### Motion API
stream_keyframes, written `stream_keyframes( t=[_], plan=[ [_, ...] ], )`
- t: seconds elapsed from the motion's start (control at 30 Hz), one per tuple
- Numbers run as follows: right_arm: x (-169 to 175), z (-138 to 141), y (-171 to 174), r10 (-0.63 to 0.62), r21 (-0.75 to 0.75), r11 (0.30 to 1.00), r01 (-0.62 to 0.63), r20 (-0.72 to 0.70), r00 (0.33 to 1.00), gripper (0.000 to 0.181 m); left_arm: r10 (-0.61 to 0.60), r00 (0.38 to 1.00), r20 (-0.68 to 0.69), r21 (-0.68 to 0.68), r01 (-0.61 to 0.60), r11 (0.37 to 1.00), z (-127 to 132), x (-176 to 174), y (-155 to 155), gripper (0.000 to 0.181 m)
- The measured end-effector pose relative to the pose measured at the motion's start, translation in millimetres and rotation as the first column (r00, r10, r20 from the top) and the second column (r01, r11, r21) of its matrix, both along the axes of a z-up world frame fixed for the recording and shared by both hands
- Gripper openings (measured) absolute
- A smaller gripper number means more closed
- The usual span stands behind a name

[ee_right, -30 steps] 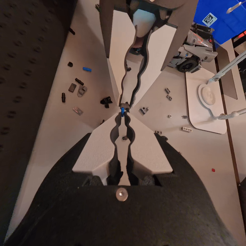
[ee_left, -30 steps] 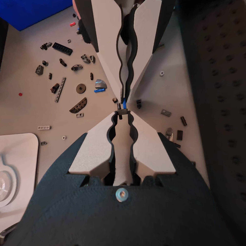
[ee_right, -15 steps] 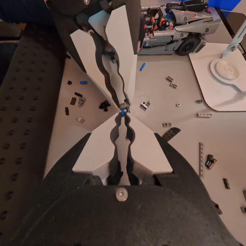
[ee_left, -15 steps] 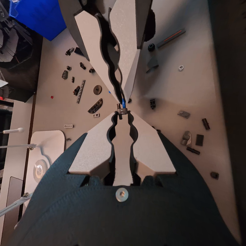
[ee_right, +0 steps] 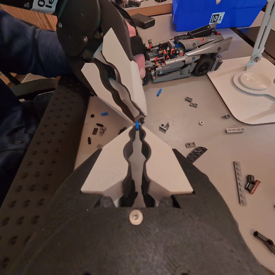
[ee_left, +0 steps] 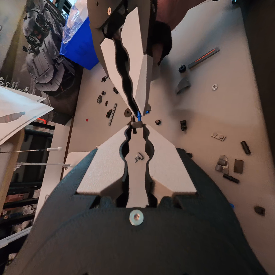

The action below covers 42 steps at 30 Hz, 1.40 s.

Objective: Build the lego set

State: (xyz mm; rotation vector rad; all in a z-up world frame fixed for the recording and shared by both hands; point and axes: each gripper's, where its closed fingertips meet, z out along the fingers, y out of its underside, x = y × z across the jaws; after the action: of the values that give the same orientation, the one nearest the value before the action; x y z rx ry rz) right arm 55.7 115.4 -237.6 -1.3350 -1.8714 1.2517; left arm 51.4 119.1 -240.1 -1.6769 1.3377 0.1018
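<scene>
Lego car [ee_right: 186,55], part-built in grey with orange and blue inside, stands at the far side of the desk [ee_right: 186,119], well away from both tools. Behind it sits a blue bin [ee_right: 208,13]; what it holds cannot be seen in the right view. Loose pieces lie scattered over the desk. Left tool [ee_left: 136,125] is clamped on a small grey connector [ee_left: 136,124] carrying a black pin. Right tool [ee_right: 137,126] pinches a blue pin [ee_right: 137,124], whose tip meets the connector. Both parts look light, stiff and slick, so they are best gripped squarely across their flat sides; a skewed pinch would likely flick them away.
</scene>
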Motion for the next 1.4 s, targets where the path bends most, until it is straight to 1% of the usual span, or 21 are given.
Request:
stream_keyframes(
  t=[0.23,0.4,0.6,0.73,0.87,0.97,1.07,1.4],
  plan=[
    [1,1,1,0.002,-0.02,1.0,-0.002,-0.005,1.0,0.001,0.011,1.0,-0.013,0.029,-0.011,1.0,1,1,1,0.013],
    [1,2,1,0.001,-0.025,1.0,-0.001,-0.006,1.0,0.001,0.018,0.999,-0.048,0.07,-0.015,0.997,2,1,2,0.013],
    [0,2,2,-0.015,-0.007,1.0,0.015,-0.004,1.0,0.001,0.039,0.997,-0.063,0.085,-0.034,0.996,3,1,3,0.013],
    [-1,-4,3,-0.027,0.011,1.0,0.026,0.028,0.999,0.001,0.058,0.992,-0.112,0.091,-0.048,0.995,-2,-1,4,0.013],
    [-1,-3,4,-0.035,0.002,0.999,0.035,0.029,0.999,0.001,0.07,0.991,-0.111,0.093,-0.059,0.994,-1,-1,5,0.013],
    [-2,-6,4,-0.043,0.012,0.999,0.042,0.046,0.998,0.001,0.081,0.987,-0.138,0.095,-0.069,0.993,-4,-2,6,0.012],
    [-3,-11,5,-0.053,0.025,0.998,0.052,0.072,0.996,0.001,0.096,0.982,-0.164,0.077,-0.085,0.993,-10,-3,7,0.012],
    [-5,-25,8,-0.104,0.04,0.994,0.099,0.159,0.982,0.001,0.143,0.959,-0.246,0.091,-0.124,0.988,-19,-5,10,0.012]
  ],
)
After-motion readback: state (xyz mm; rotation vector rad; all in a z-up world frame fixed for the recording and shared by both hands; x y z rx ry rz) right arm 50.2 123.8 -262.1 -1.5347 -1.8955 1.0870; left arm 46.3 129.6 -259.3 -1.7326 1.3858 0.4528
